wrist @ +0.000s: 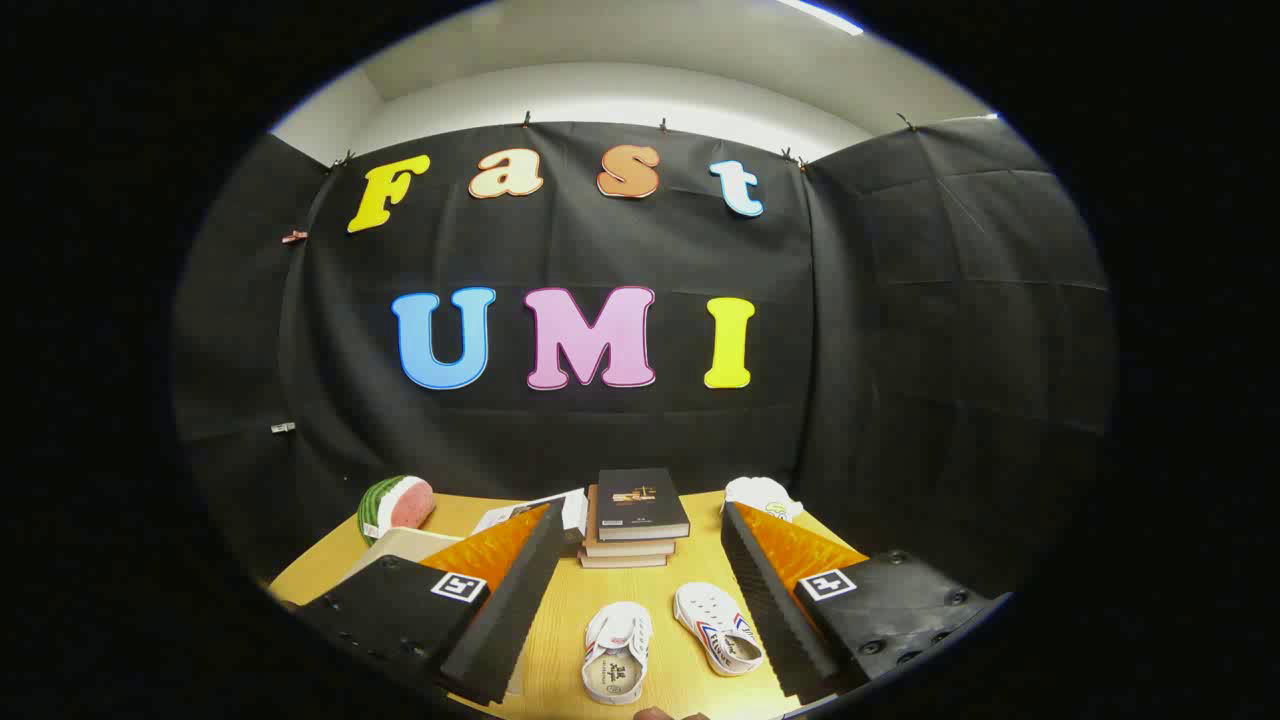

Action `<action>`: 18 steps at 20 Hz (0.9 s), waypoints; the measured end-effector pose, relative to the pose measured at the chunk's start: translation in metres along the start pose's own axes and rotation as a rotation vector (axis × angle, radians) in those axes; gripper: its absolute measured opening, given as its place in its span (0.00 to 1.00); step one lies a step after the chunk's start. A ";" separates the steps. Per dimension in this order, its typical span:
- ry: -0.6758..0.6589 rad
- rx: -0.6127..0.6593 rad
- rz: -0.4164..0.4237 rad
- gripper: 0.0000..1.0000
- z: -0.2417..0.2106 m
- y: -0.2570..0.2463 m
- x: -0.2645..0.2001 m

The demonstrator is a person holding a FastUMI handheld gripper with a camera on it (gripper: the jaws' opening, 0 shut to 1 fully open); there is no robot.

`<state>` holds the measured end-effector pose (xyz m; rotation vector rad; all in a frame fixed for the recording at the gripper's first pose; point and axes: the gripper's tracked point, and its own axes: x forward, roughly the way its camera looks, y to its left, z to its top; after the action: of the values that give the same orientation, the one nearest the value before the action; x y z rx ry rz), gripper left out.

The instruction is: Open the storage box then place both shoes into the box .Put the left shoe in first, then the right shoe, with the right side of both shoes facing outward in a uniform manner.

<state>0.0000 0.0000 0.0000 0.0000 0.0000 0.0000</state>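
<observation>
Two small white shoes lie on the wooden table (690, 560) between my fingers. One shoe (616, 665) is nearer and points straight ahead; the other shoe (718, 627) has red and blue stripes on its side and angles to the right, close to my right finger (775, 605). A white storage box (405, 545) sits behind my left finger (505, 605), mostly hidden by it. My gripper (640, 520) is open wide, held above the table, with nothing between its fingers.
A stack of books (635, 520) stands just beyond the fingertips at the table's middle. A watermelon slice (393, 505) lies at the far left, a white object (762, 496) at the far right. White papers (530, 510) lie left of the books.
</observation>
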 end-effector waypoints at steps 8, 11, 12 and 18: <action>0.013 0.010 0.008 0.97 -0.005 0.004 0.001; 0.030 0.013 0.027 0.97 -0.010 0.008 0.004; 0.041 0.014 0.026 0.97 -0.012 0.008 0.005; 0.080 0.012 0.038 0.97 -0.019 0.014 0.014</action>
<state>0.0141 0.0140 -0.0194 0.0116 0.0798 0.0382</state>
